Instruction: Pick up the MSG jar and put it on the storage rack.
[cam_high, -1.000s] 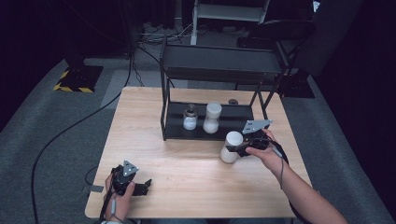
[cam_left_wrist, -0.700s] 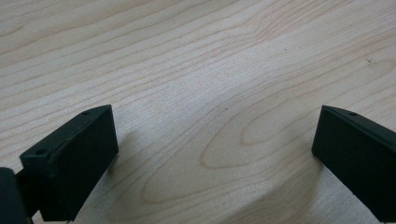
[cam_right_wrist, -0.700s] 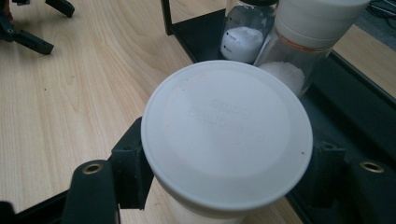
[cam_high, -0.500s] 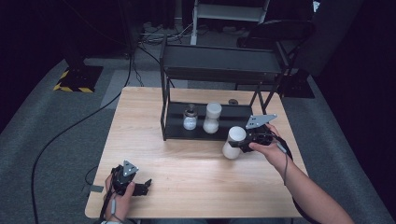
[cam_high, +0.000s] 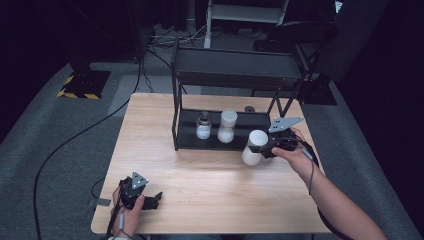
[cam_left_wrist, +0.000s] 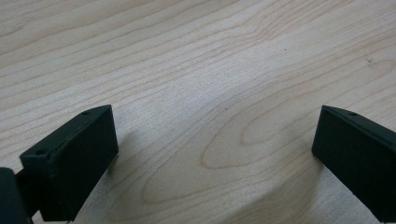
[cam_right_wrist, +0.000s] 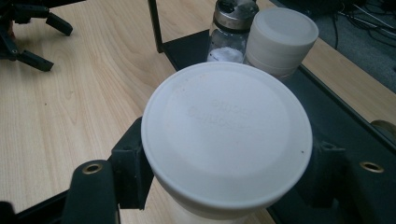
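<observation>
My right gripper (cam_high: 261, 145) is shut on a white lidded jar (cam_high: 253, 147), held tilted just above the table in front of the black rack (cam_high: 186, 142). In the right gripper view the jar's white lid (cam_right_wrist: 227, 130) sits between the two black jaws. On the rack's lower shelf stand a small glass shaker (cam_high: 203, 125) with a metal cap (cam_right_wrist: 235, 10) and another white jar (cam_high: 227, 125), also seen behind the held lid (cam_right_wrist: 280, 38). My left gripper (cam_high: 155, 199) rests on the table near its front left corner, its jaws wide apart over bare wood (cam_left_wrist: 210, 140), so open.
The black two-level rack stands at the back middle of the wooden table (cam_high: 150, 130). A small dark round object (cam_high: 249, 109) lies behind the shelf. Cables (cam_high: 75, 137) trail over the grey floor at the left.
My right hand has lifted the white jar off the table and carried it a little toward the rack. The left gripper has kept still.
</observation>
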